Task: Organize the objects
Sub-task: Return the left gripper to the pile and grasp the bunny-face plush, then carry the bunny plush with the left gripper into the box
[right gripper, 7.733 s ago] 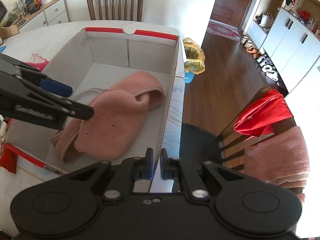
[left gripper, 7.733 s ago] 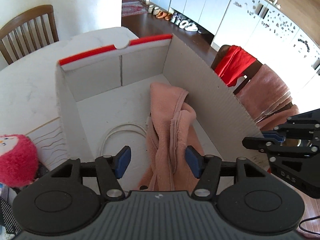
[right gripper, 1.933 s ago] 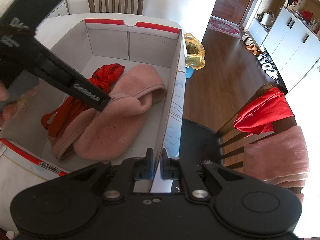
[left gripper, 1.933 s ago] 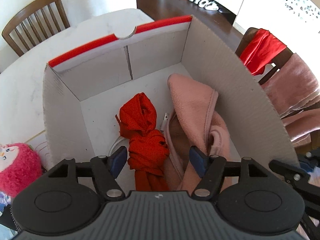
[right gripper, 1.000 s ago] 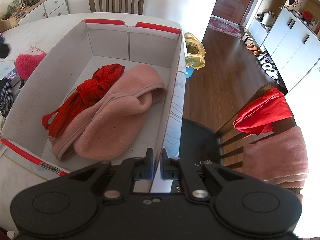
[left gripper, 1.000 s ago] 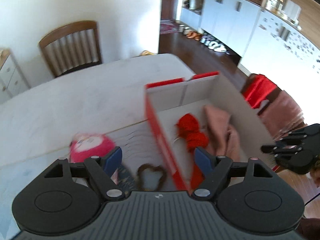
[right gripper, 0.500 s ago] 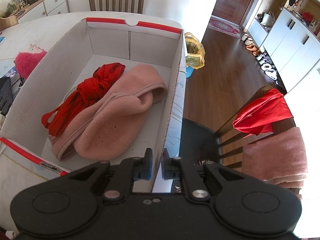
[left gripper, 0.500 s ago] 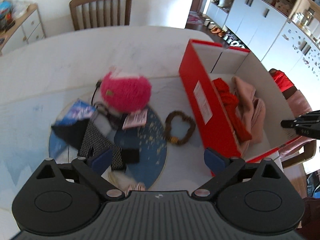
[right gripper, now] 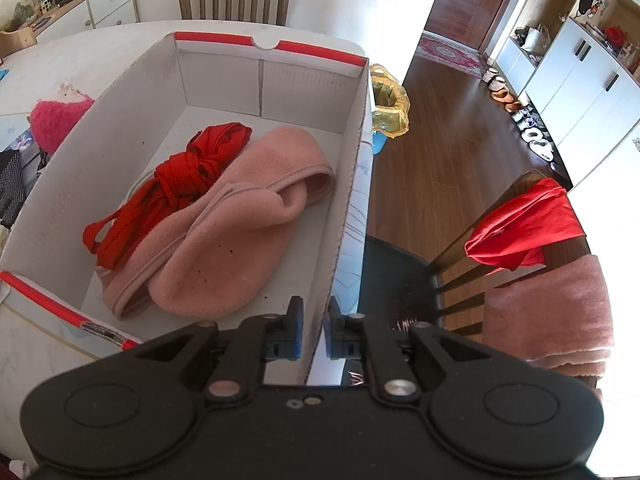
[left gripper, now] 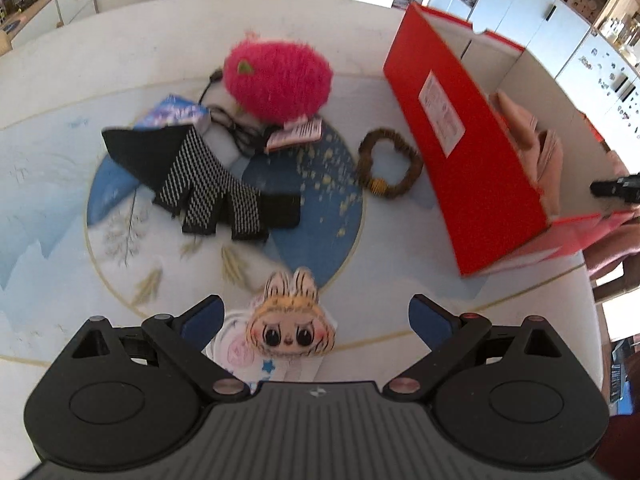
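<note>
Left gripper (left gripper: 316,314) gapes wide and empty over the bunny-face toy (left gripper: 291,330), unseen from the right wrist. Only that view shows the right gripper (right gripper: 314,336) nearly closed astride the box (right gripper: 348,184) wall.

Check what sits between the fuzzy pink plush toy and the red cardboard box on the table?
A brown beaded bracelet lies on the patterned tablecloth between the fuzzy pink plush toy and the red cardboard box, touching neither. The left wrist view shows it.

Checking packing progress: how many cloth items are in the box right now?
2. A red cloth bundle lies on the left and a pink fleece piece beside it in the box. Something smaller may be hidden underneath.
</note>
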The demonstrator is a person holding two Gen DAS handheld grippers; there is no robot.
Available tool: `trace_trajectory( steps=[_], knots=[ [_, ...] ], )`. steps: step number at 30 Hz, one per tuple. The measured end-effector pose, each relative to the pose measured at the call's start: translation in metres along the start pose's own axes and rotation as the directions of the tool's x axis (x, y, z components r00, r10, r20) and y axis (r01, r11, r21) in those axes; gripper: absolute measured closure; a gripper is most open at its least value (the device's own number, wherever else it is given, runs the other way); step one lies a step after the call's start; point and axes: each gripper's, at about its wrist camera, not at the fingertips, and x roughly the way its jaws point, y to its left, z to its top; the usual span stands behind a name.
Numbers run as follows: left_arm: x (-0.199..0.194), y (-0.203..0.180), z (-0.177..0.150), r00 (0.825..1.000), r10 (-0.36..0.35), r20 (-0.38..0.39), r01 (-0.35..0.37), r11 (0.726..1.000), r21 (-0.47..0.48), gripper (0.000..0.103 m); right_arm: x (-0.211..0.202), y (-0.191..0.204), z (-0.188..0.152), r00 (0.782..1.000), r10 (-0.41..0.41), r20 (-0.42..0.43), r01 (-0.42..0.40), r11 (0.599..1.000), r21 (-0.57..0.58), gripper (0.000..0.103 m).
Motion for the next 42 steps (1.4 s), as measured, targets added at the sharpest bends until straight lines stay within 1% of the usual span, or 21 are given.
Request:
trace_trajectory(
  steps=[5, 7, 10, 15, 17, 19, 21, 22, 25, 28, 33, 38, 42],
  knots=[
    [0.014, 0.004, -0.012, 1.000, 0.006, -0.022, -0.006, 1.000, -0.006, 0.004, 0.000, 0.000, 0.000, 1.000, -0.002, 0.000, 0.002, 1.000, -0.002, 0.093],
    [0.019, 0.004, -0.016, 0.999, 0.019, -0.028, -0.019, 1.000, -0.002, 0.004, 0.000, 0.000, -0.001, 1.000, -0.003, -0.001, 0.003, 1.000, -0.003, 0.093],
    [0.021, 0.005, -0.020, 0.999, 0.028, -0.028, -0.028, 1.000, 0.008, 0.004, 0.000, 0.001, -0.002, 1.000, -0.006, -0.001, 0.006, 1.000, -0.006, 0.093],
    [0.022, 0.004, -0.023, 0.998, 0.067, -0.009, -0.067, 0.998, 0.012, 0.005, 0.001, 0.001, -0.003, 1.000, -0.009, -0.001, 0.009, 1.000, -0.010, 0.093],
    [0.021, 0.003, -0.023, 0.997, 0.080, 0.000, -0.080, 0.997, 0.014, 0.009, 0.001, 0.002, -0.003, 1.000, -0.011, -0.002, 0.011, 1.000, -0.012, 0.093],
    [0.021, 0.003, -0.023, 0.996, 0.088, 0.001, -0.088, 0.996, 0.014, 0.021, 0.001, 0.002, -0.002, 1.000, -0.014, -0.002, 0.014, 1.000, -0.016, 0.093],
    [0.020, 0.002, -0.023, 0.995, 0.102, 0.007, -0.103, 0.995, 0.012, 0.030, 0.001, 0.002, -0.003, 1.000, -0.015, -0.003, 0.015, 1.000, -0.018, 0.093],
    [0.019, 0.002, -0.023, 0.994, 0.109, 0.012, -0.109, 0.994, 0.015, 0.037, 0.002, 0.002, -0.003, 1.000, -0.016, -0.004, 0.016, 1.000, -0.019, 0.093],
    [0.016, 0.003, -0.021, 0.994, 0.108, 0.018, -0.109, 0.994, 0.005, 0.050, 0.002, 0.002, -0.003, 1.000, -0.016, -0.002, 0.016, 1.000, -0.017, 0.093],
    [0.011, 0.003, -0.018, 0.994, 0.106, 0.020, -0.106, 0.994, -0.005, 0.050, 0.002, 0.004, -0.002, 1.000, -0.018, -0.001, 0.018, 1.000, -0.015, 0.094],
    [-0.002, -0.002, -0.006, 0.995, 0.099, 0.025, -0.099, 0.995, -0.009, 0.050, 0.002, 0.003, -0.002, 1.000, -0.023, 0.002, 0.023, 1.000, -0.013, 0.098],
    [-0.019, -0.016, 0.008, 0.996, 0.067, 0.052, -0.068, 0.998, 0.016, 0.050, 0.001, 0.005, -0.001, 1.000, -0.017, -0.001, 0.017, 1.000, -0.015, 0.097],
    [-0.034, -0.033, 0.022, 0.994, 0.036, 0.099, -0.041, 0.998, 0.052, 0.050, 0.001, 0.006, 0.000, 1.000, -0.012, 0.002, 0.012, 1.000, -0.013, 0.097]
  ],
)
